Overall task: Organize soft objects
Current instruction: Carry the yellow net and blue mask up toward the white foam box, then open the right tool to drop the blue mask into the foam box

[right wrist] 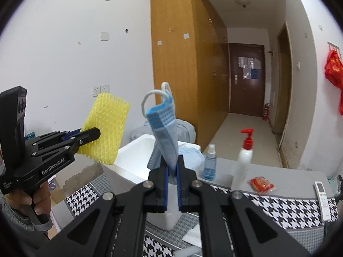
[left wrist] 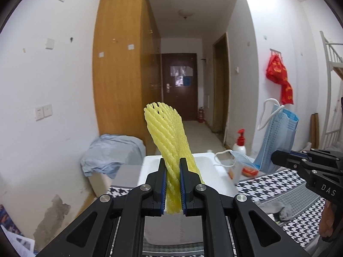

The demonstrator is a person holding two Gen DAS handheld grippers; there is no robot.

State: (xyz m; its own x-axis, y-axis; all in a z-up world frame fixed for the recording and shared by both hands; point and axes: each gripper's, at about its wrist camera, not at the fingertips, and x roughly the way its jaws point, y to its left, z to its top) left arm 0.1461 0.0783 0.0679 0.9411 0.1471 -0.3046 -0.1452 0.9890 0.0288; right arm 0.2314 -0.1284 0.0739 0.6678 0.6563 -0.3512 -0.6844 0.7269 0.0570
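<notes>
My left gripper (left wrist: pixel 173 165) is shut on a yellow foam net sleeve (left wrist: pixel 169 137) and holds it upright above a white foam box (left wrist: pixel 205 167). It also shows in the right wrist view (right wrist: pixel 94 131) with the yellow sleeve (right wrist: pixel 105 128) at the left. My right gripper (right wrist: pixel 171 162) is shut on a blue face mask (right wrist: pixel 166 132), held upright above the white box (right wrist: pixel 137 152). In the left wrist view the right gripper (left wrist: pixel 276 156) holds the mask (left wrist: pixel 276 137) at the right. Another blue mask (left wrist: pixel 240 158) lies at the box's right edge.
A houndstooth cloth (right wrist: pixel 278 205) covers the table. On it stand a white pump bottle (right wrist: pixel 243 160), a blue spray bottle (right wrist: pixel 210 162), a red packet (right wrist: pixel 260 184) and a white remote (right wrist: pixel 322 199). A grey rag (left wrist: pixel 276 208) lies on the cloth. A wooden wardrobe (left wrist: pixel 120 64) stands behind.
</notes>
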